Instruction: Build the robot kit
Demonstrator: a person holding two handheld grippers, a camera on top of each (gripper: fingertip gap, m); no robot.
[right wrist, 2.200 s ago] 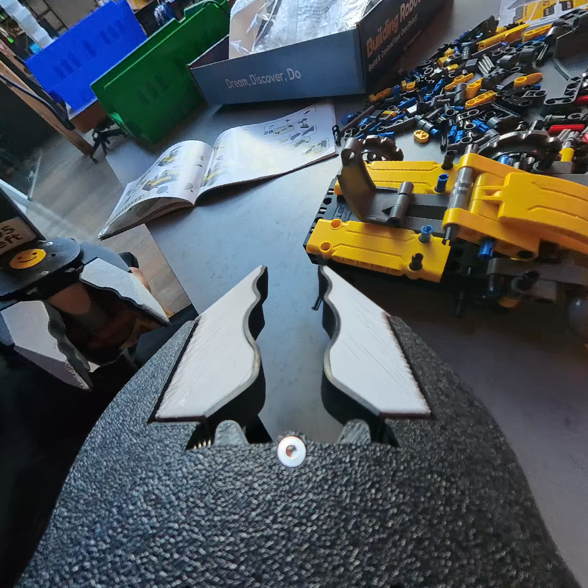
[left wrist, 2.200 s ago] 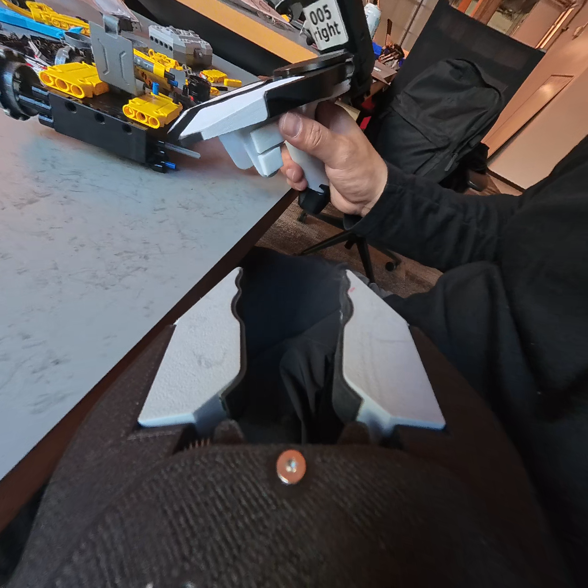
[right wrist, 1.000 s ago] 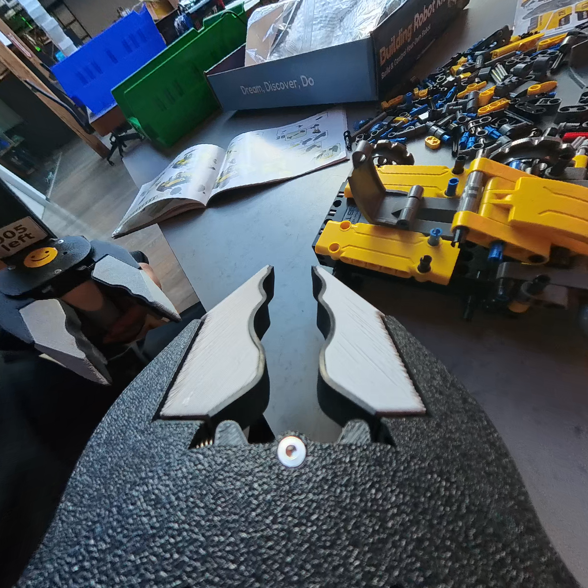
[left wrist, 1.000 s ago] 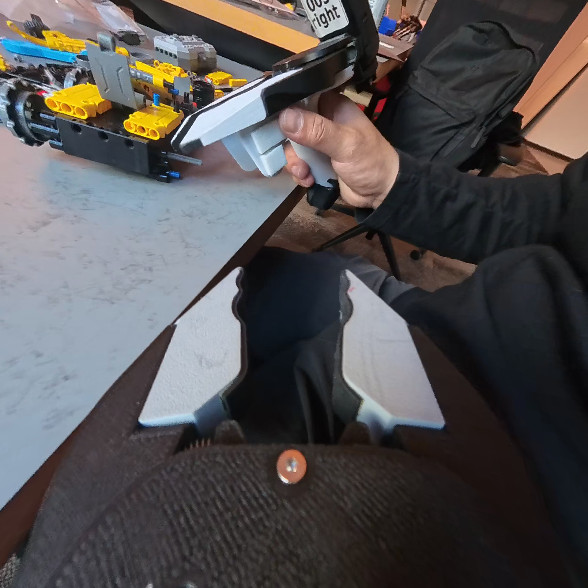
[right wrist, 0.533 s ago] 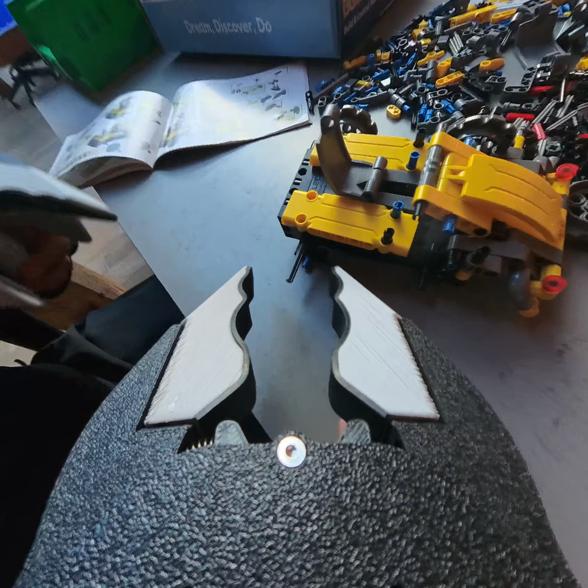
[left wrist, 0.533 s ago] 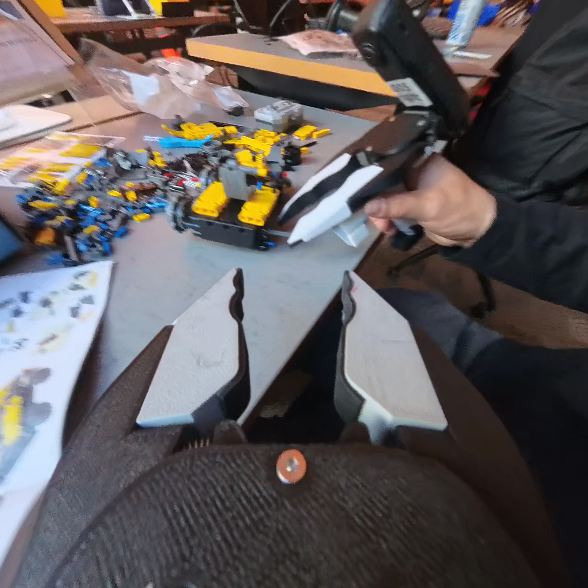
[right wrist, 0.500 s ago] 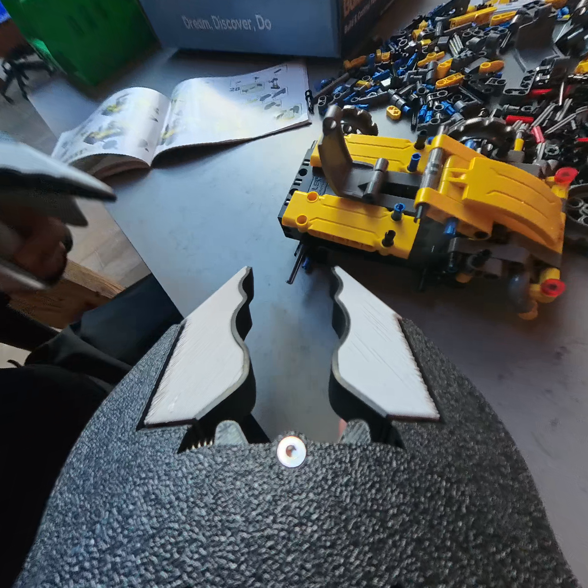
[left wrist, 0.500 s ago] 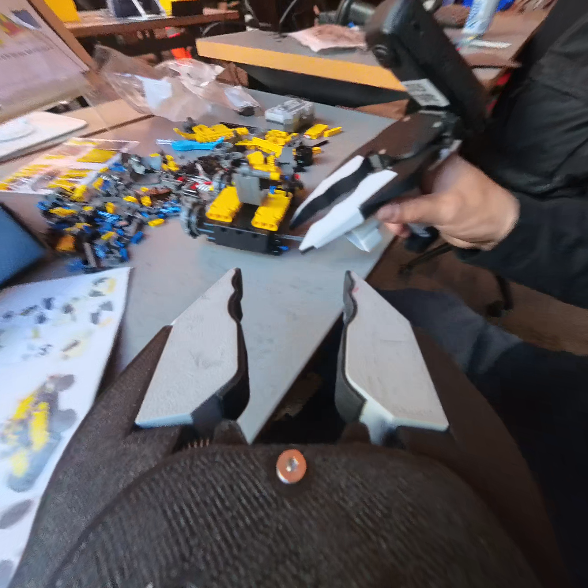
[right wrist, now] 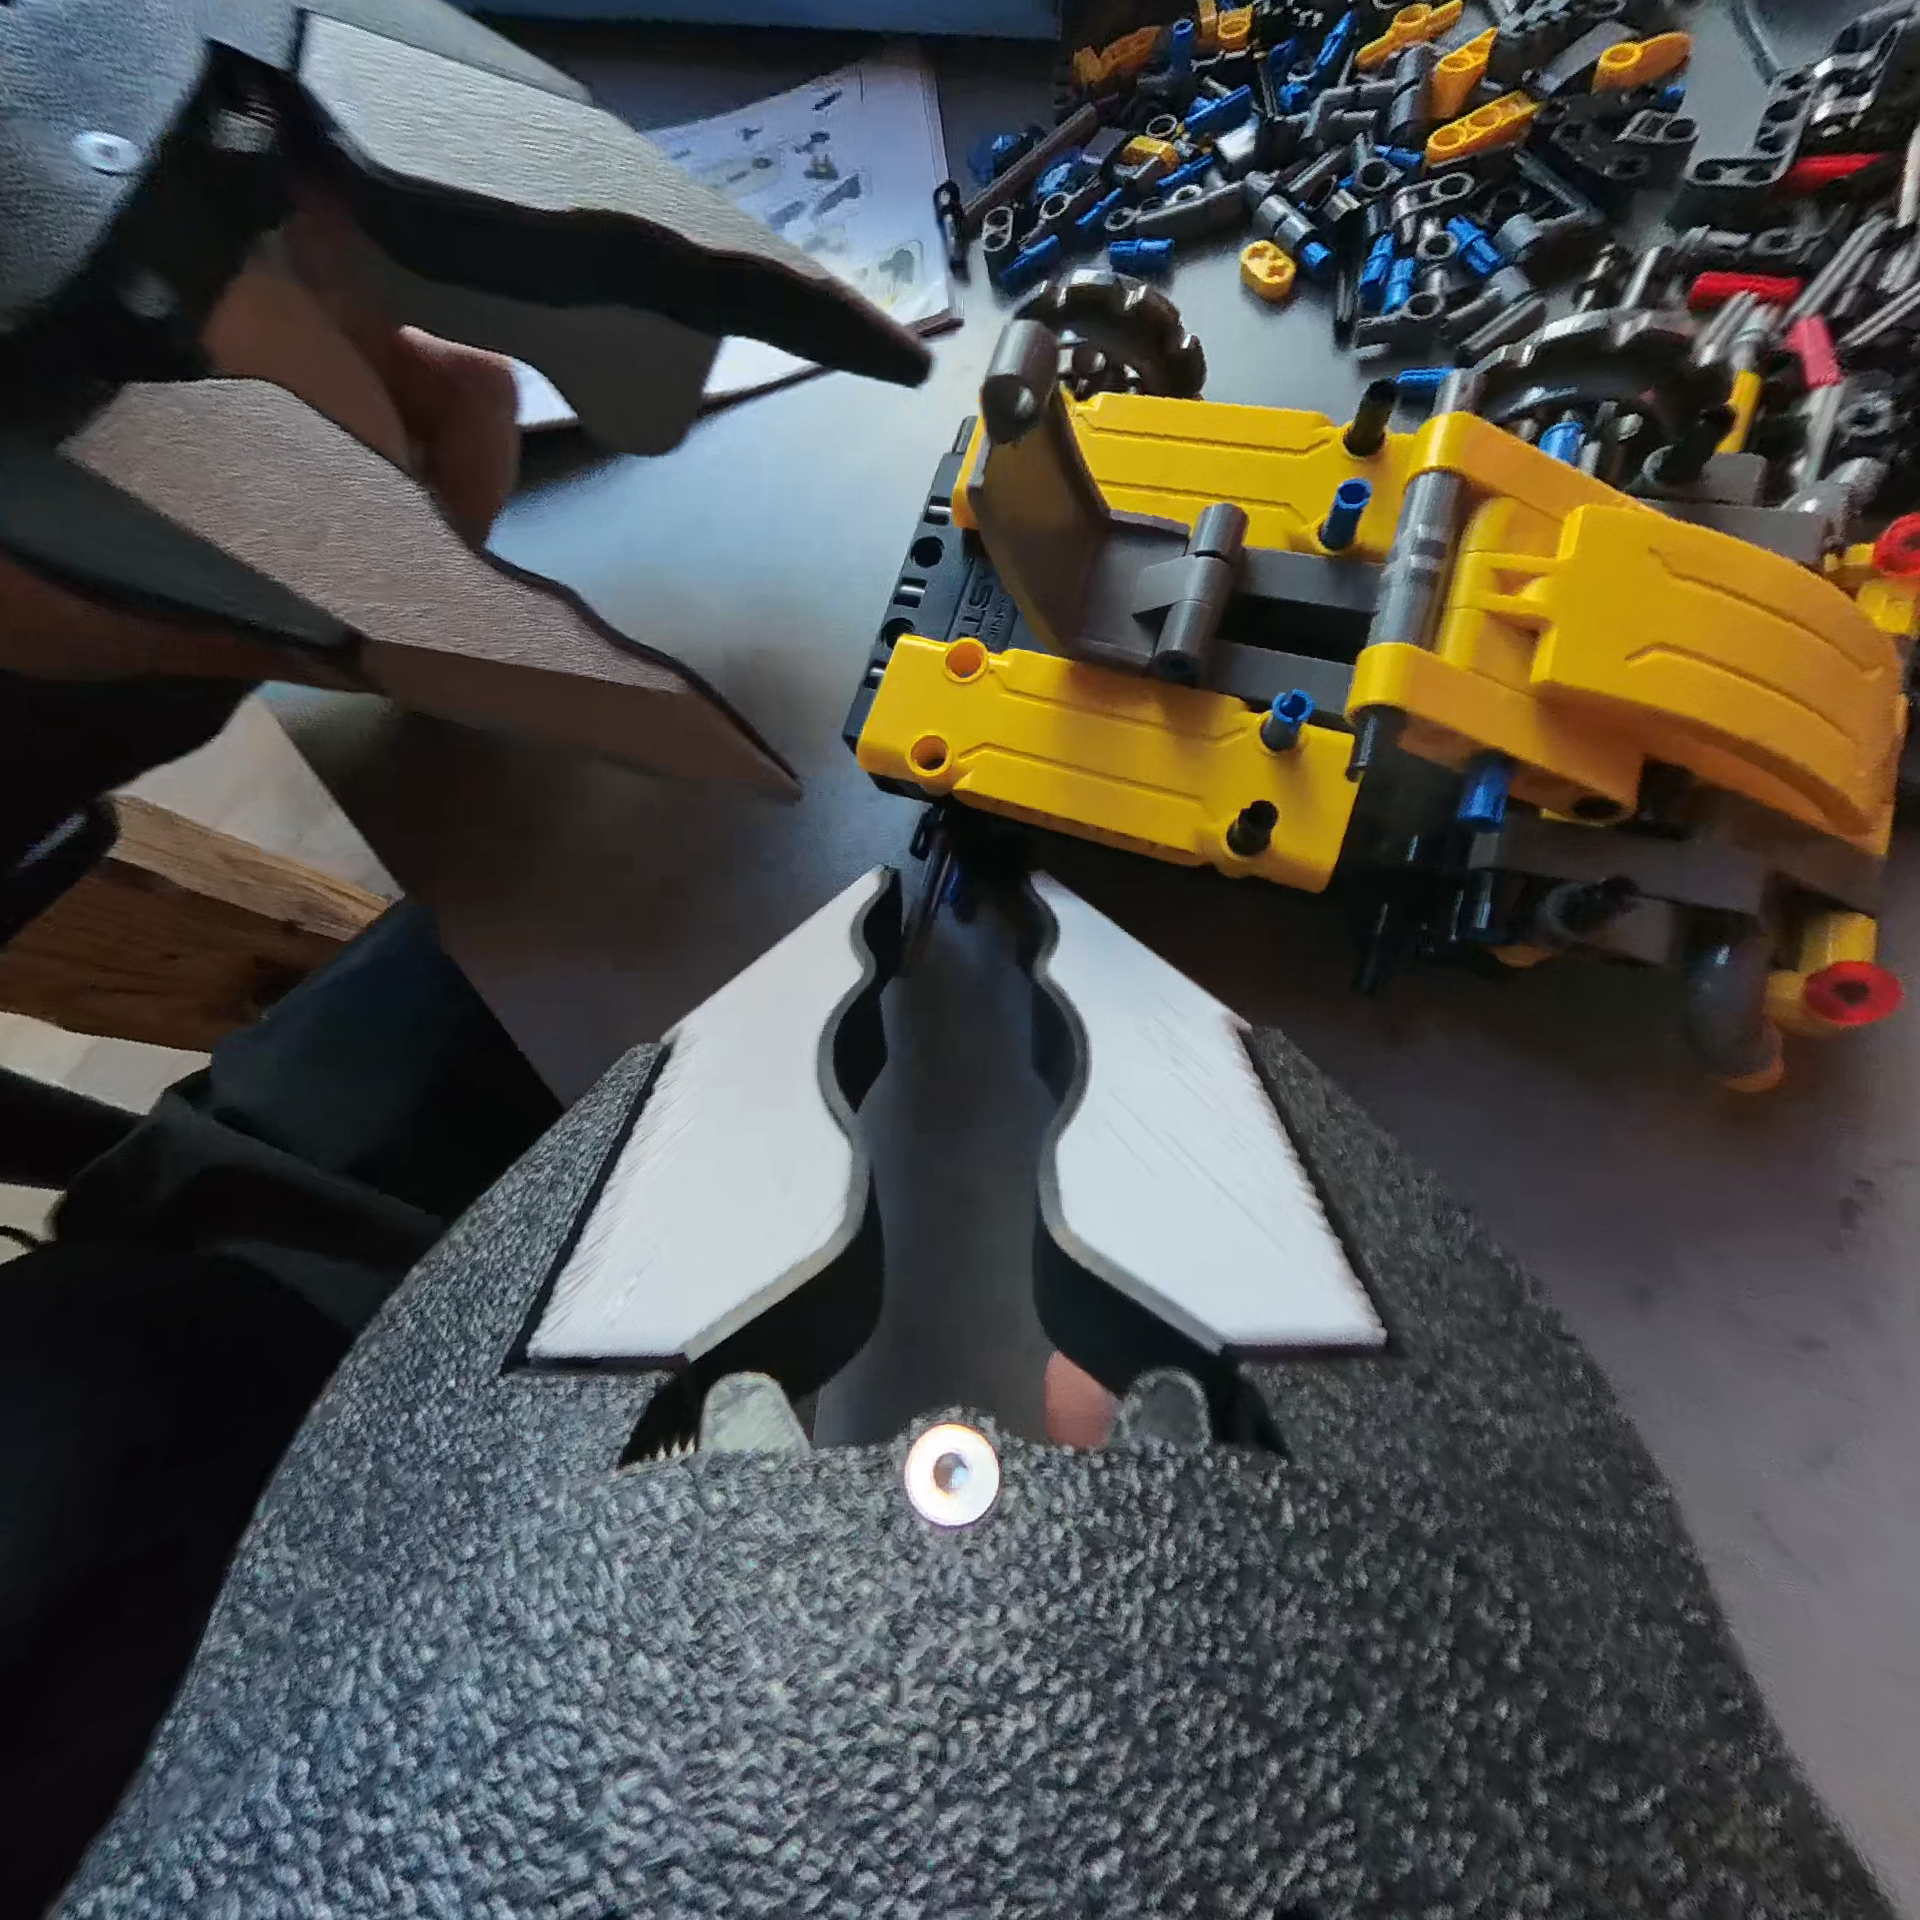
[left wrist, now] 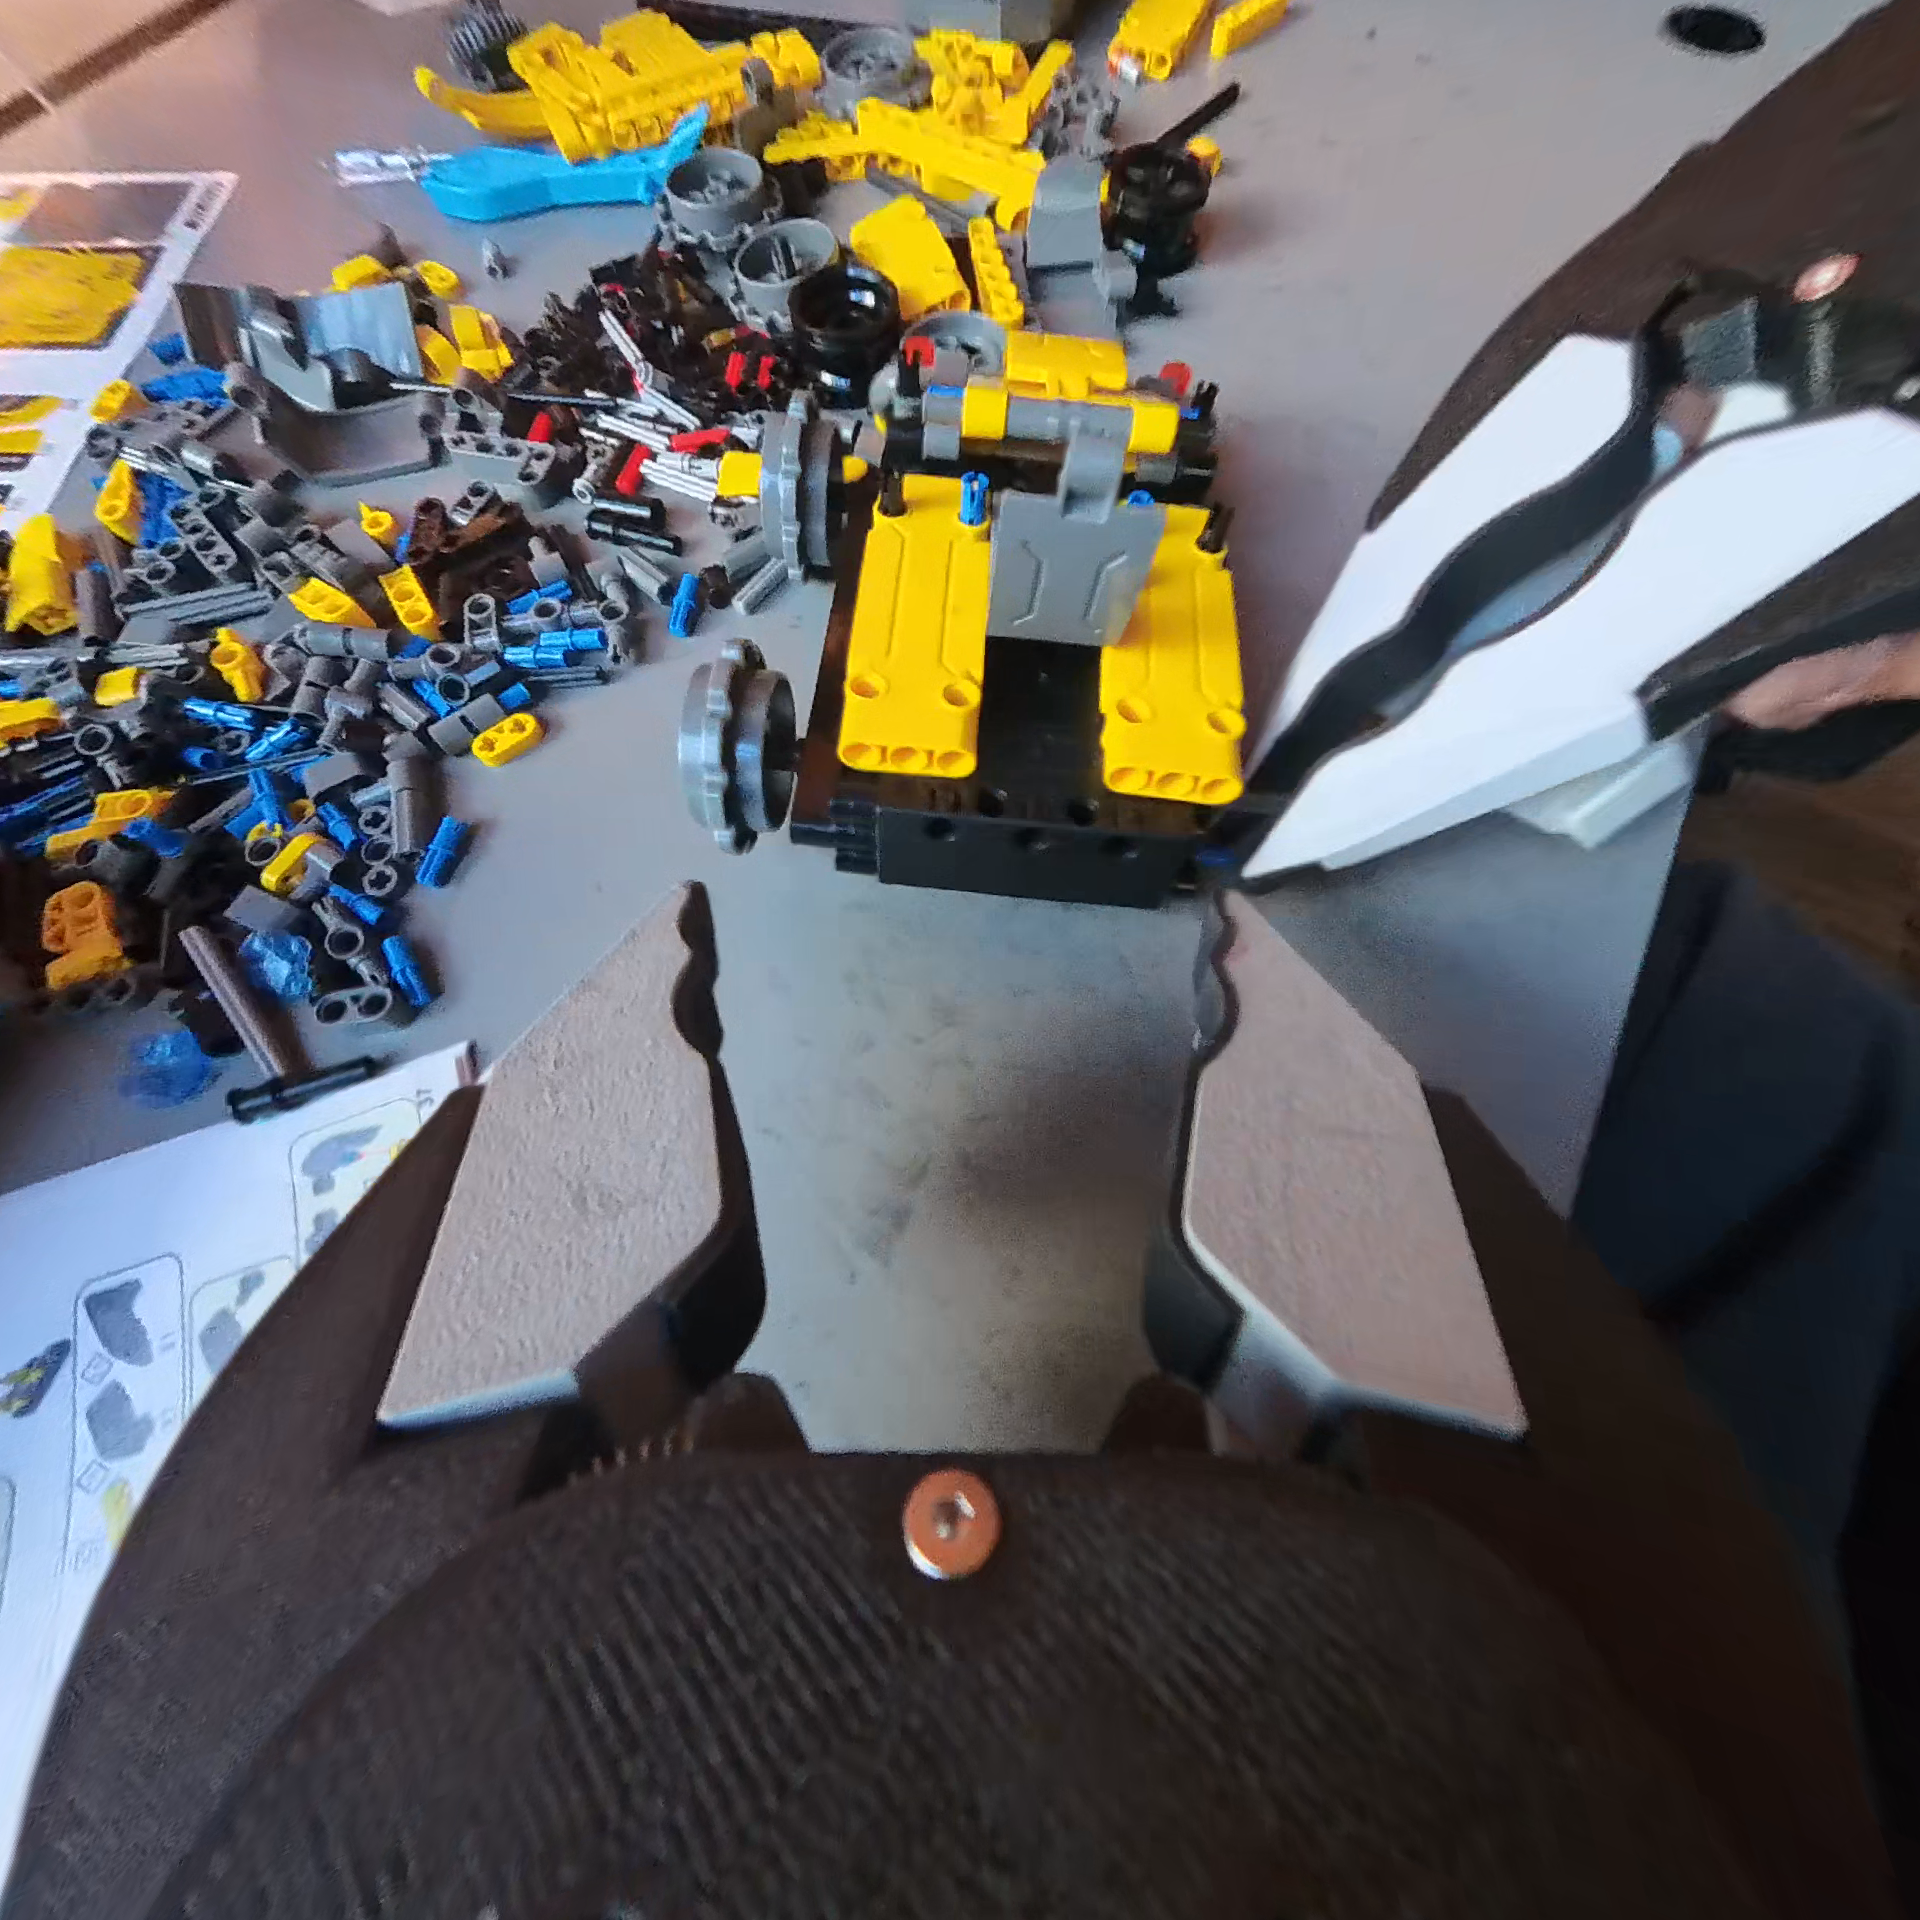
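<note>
Right gripper (right wrist: 961, 899): lower centre of its view, fingers slightly apart, tips around a thin black pin (right wrist: 925, 894) sticking out of the model's near corner; contact unclear.
Left gripper (left wrist: 956, 925): spread wide, holding nothing, just short of the yellow-and-black brick model (left wrist: 1039, 665).
Risk: a squeeze or twist could bend the pin or drag the model.
Table edge (right wrist: 343, 831): close at left of the right view.
Open room: bare grey table (left wrist: 956, 1143) at mid-frame; loose parts (left wrist: 312, 644) crowd the upper left.

The yellow-and-black brick vehicle (left wrist: 1023, 675) sat upright on the grey bench (left wrist: 935, 1091) — a grey seat panel (left wrist: 1075, 566) standing between its two yellow side plates, one grey wheel (left wrist: 732, 743) on its side, a black axle pin (right wrist: 925, 914) jutting from its near corner.
</note>
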